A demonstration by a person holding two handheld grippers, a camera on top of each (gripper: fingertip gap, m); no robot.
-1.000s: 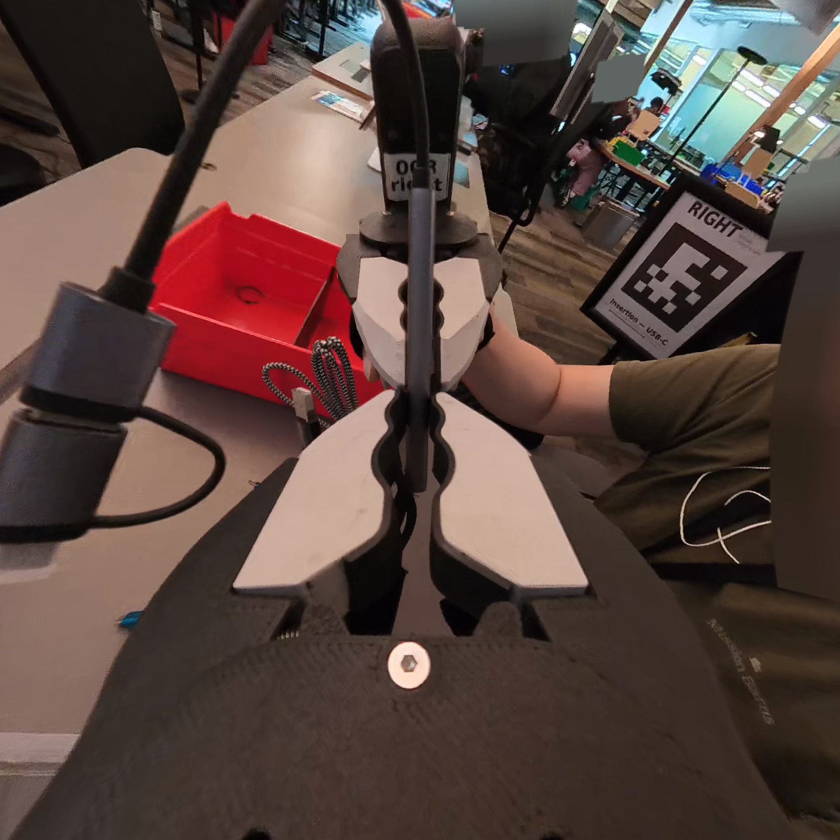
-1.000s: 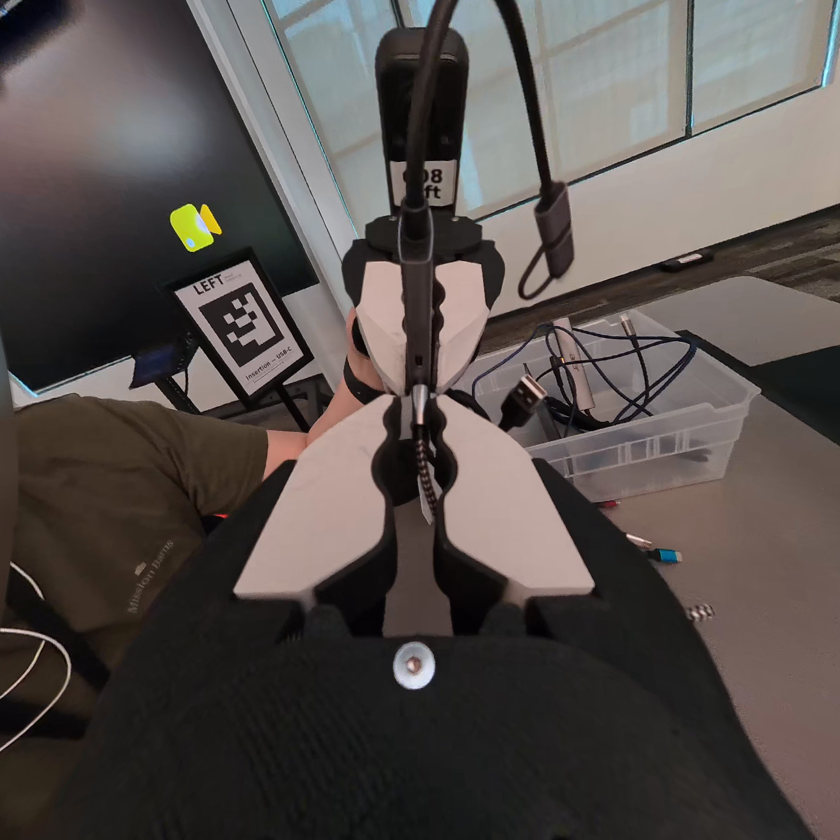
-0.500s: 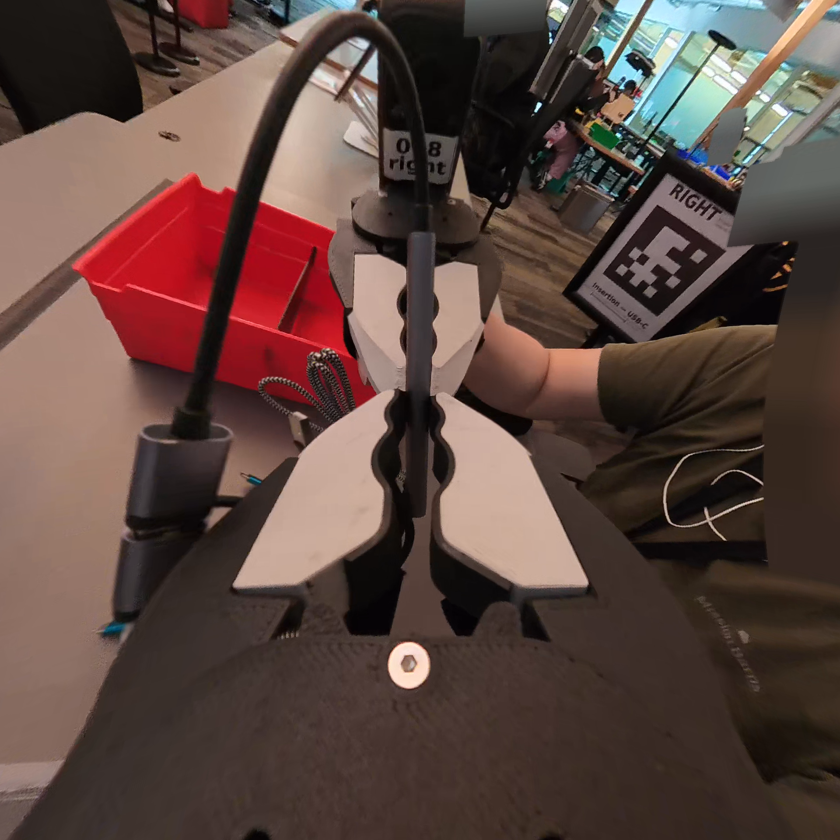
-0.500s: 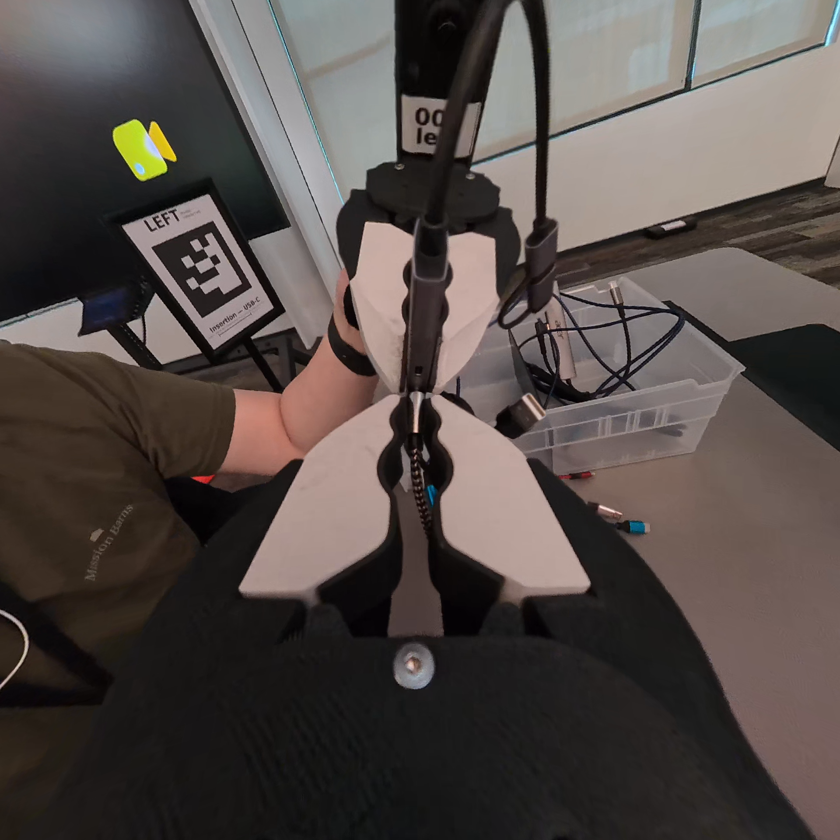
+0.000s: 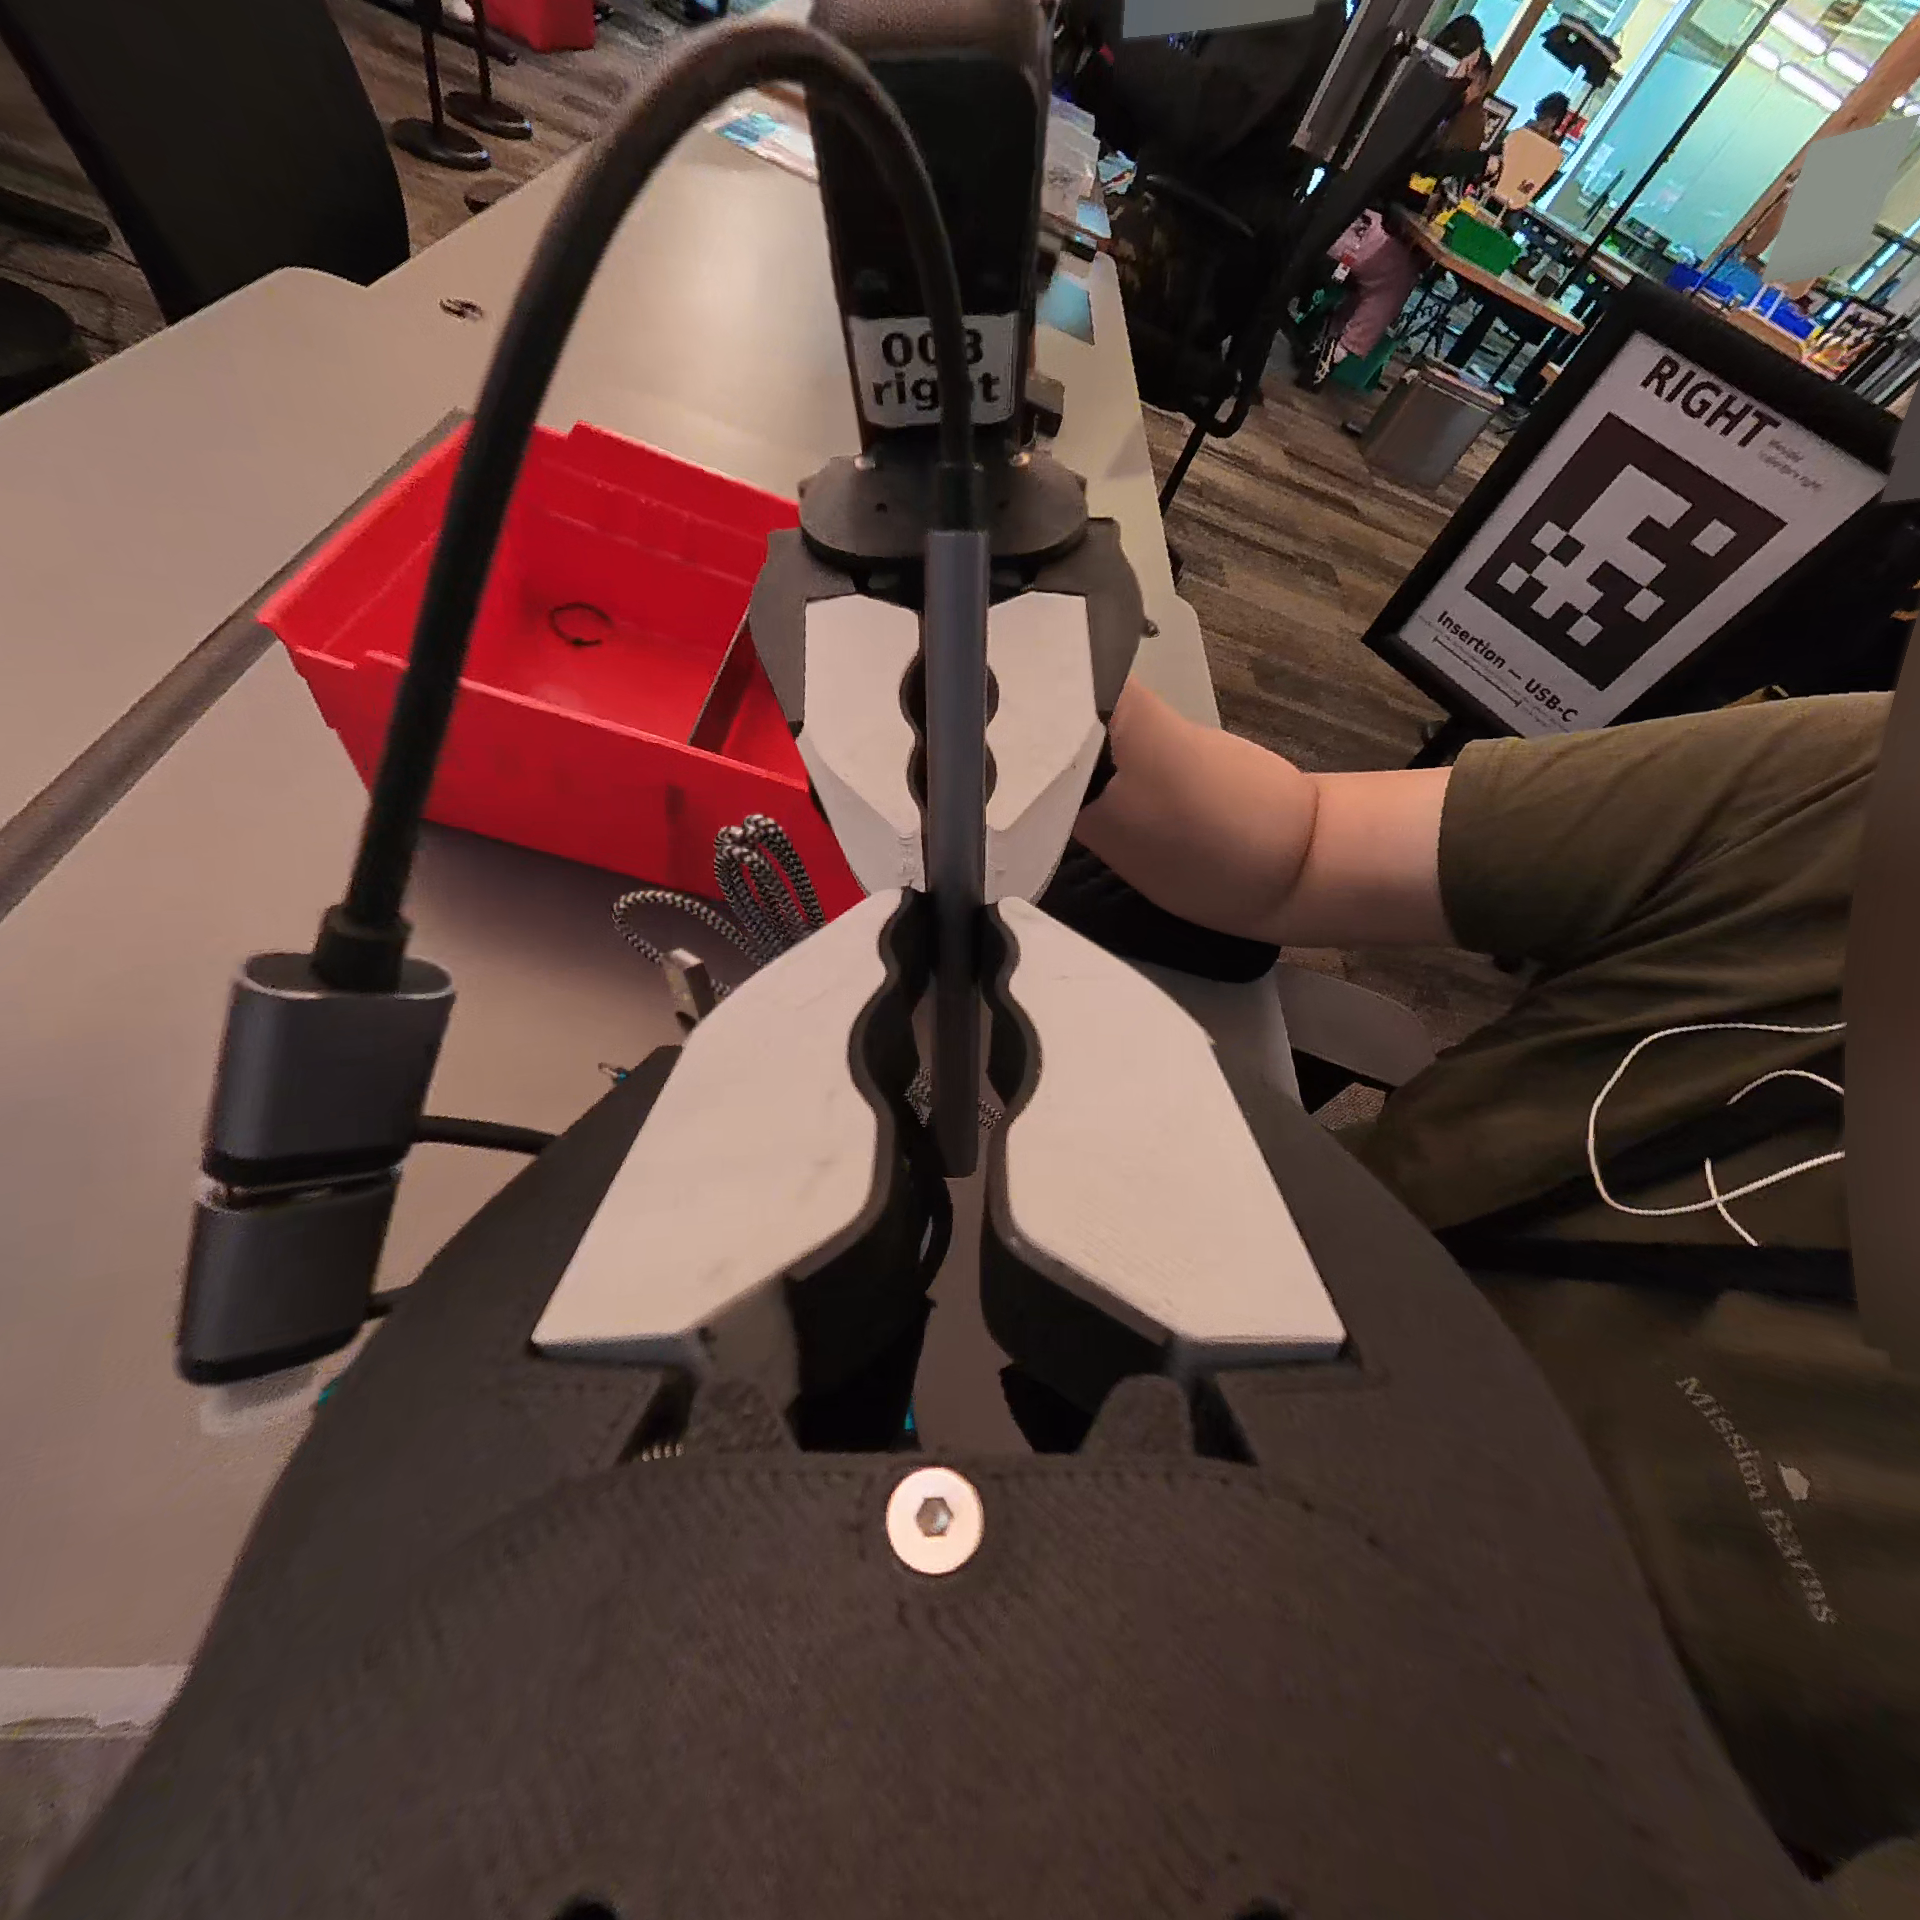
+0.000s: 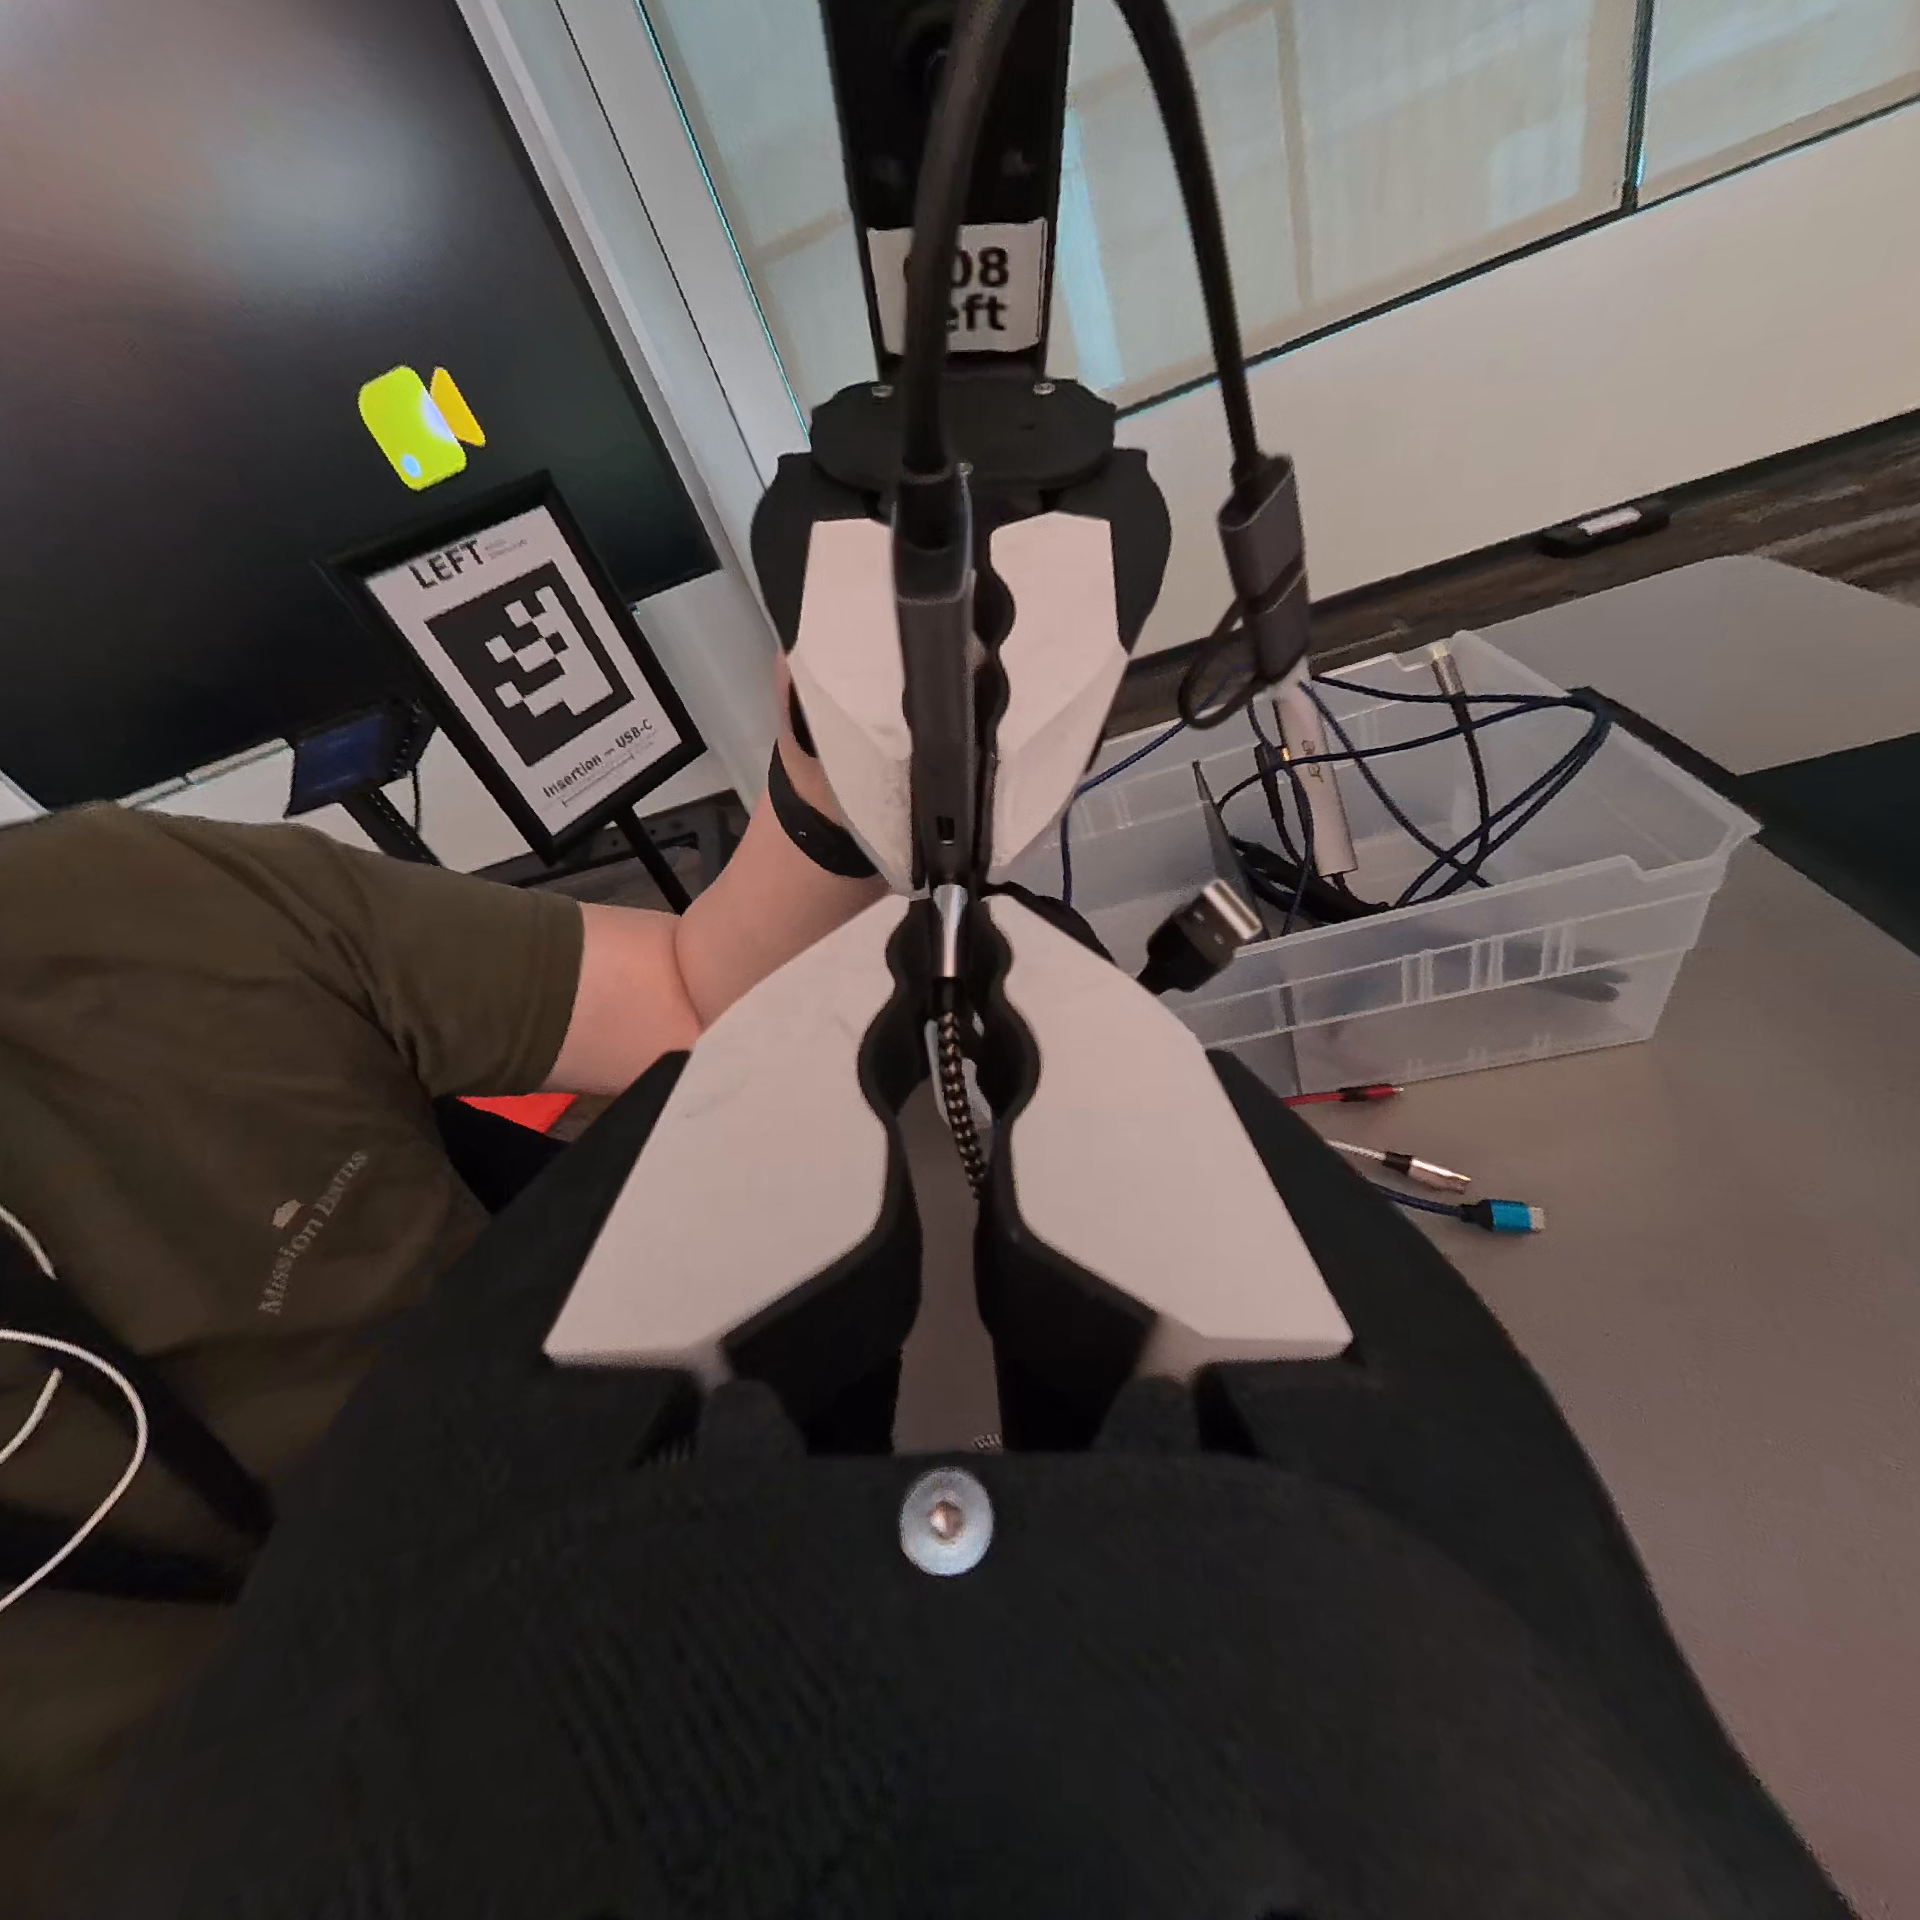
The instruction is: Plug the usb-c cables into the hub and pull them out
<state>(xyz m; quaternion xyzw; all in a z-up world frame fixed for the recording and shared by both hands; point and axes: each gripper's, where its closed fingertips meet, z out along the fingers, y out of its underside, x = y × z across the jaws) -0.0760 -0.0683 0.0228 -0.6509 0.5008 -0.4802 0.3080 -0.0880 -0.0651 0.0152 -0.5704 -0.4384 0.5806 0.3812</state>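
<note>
Hub (image 5: 954, 831) pinched betw left gripper (image 5: 951, 914) fingers; right gripper (image 6: 948, 904) fingers clamp braided usb-c cable (image 6: 961, 1101), tip-to-tip w/ hub.

The right gripper (image 6: 951, 914) is clamped on a braided cable's plug (image 6: 948, 930), tip to tip with the left gripper (image 6: 940, 873), which pinches the grey hub (image 6: 935, 686). Right of both, a clear bin (image 6: 1455, 935) of cables sits on the table (image 6: 1714, 1351).
</note>
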